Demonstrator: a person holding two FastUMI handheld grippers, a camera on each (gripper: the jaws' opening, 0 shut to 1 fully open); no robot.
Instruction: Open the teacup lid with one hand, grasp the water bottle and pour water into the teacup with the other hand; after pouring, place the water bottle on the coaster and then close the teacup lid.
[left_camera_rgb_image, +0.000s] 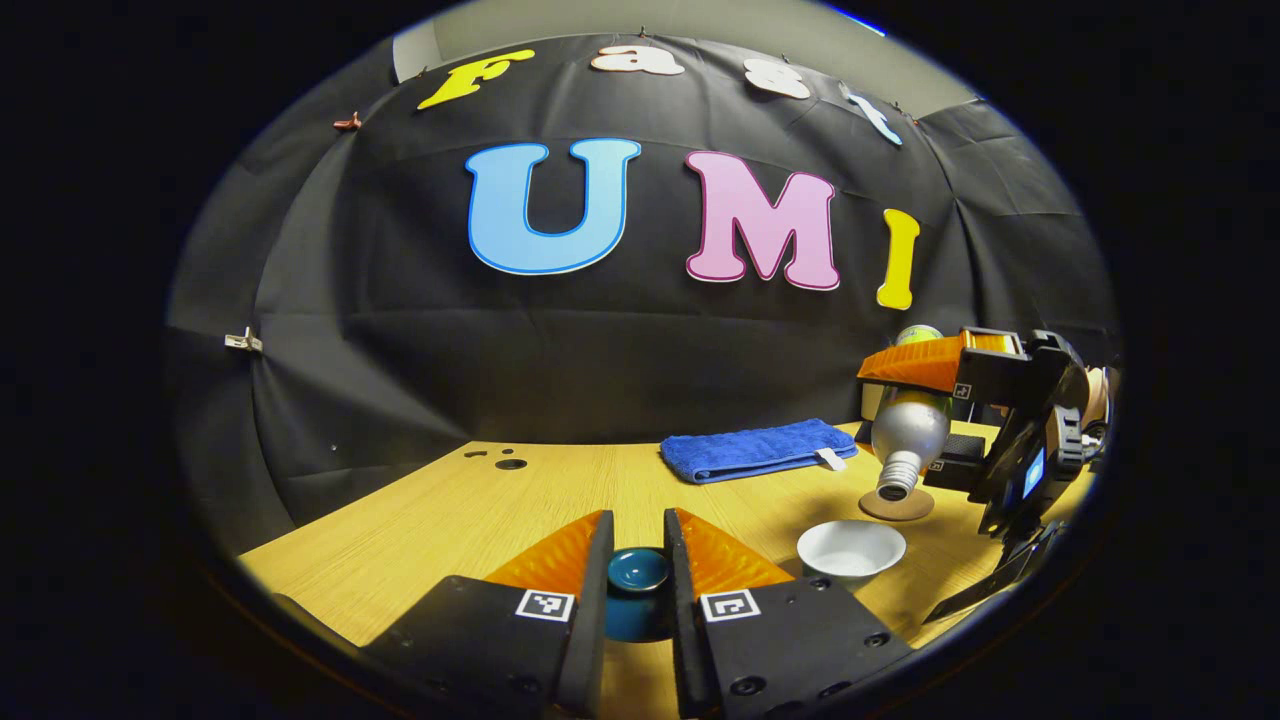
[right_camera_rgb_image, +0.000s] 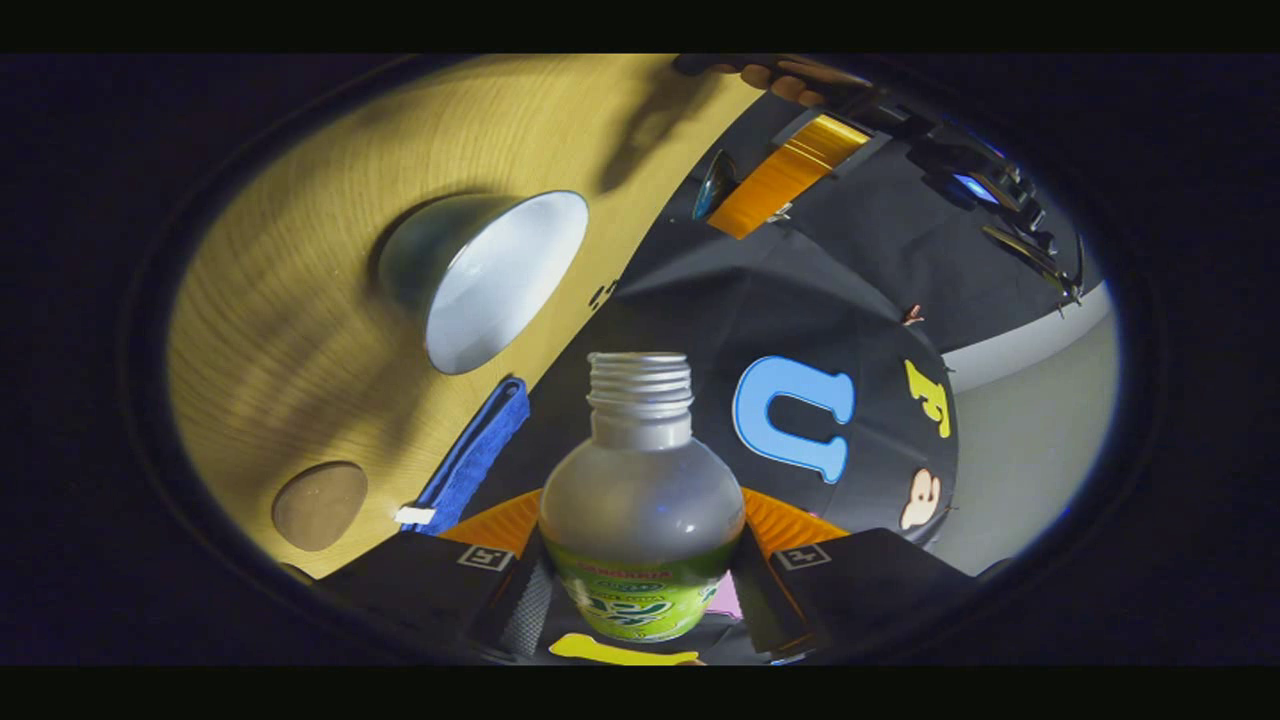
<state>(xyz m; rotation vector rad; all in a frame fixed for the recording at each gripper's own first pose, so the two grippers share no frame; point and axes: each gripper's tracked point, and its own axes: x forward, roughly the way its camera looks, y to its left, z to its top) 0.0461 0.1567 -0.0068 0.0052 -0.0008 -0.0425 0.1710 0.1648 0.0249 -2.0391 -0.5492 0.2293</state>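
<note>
The teacup (left_camera_rgb_image: 851, 549) sits uncovered on the table (left_camera_rgb_image: 420, 530). Above it, the right gripper (right_camera_rgb_image: 640, 580) clamps the tipped water bottle (right_camera_rgb_image: 640, 500); aim its mouth over the cup. Beside the cup, the left gripper (left_camera_rgb_image: 638, 590) pinches the lid (left_camera_rgb_image: 638, 585).

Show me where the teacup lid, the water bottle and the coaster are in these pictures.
teacup lid (left_camera_rgb_image: 638, 572): left gripper view, on its top.
water bottle (right_camera_rgb_image: 640, 500): right gripper view, on its rounded shoulder.
coaster (right_camera_rgb_image: 320, 505): right gripper view, on the middle of its flat face.

No legible text on the water bottle (right_camera_rgb_image: 640, 520) label; print blurred.
</note>
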